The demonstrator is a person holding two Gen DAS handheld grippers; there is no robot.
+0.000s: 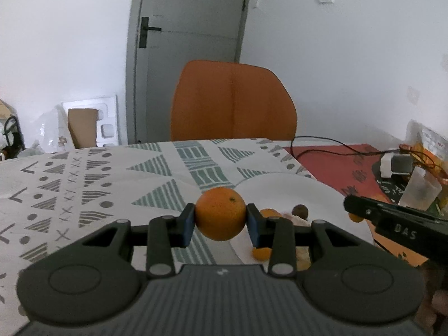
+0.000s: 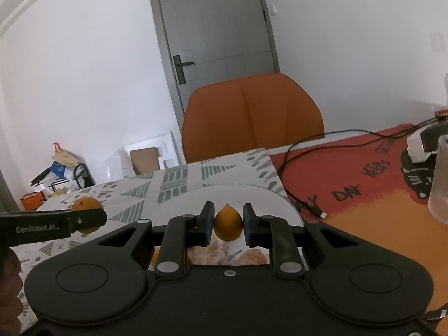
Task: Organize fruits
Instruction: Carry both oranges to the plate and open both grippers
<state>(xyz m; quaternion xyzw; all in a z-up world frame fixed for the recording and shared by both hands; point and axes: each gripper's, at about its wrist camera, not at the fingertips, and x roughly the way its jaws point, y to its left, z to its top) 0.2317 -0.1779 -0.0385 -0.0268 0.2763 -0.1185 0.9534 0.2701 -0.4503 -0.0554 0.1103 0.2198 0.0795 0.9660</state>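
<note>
Two grips: left gripper (image 1: pixel 220 224) jaws clenching orange (image 1: pixel 220 213), right gripper (image 2: pixel 226 224) jaws kumquat (image 2: pixel 228 223).

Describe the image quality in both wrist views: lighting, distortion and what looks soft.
Left wrist view: soft, even daylight with no harsh glare; fisheye bends the door frame; the orange in the left gripper is fairly sharp, the orange chair behind is soft. Right wrist view: same flat light; dark vignette at corners; the small orange fruit in the right gripper is slightly blurred.

Both wrist views low over table (image 1: pixel 84 184), facing orange chair (image 1: pixel 233 100), shared.
</note>
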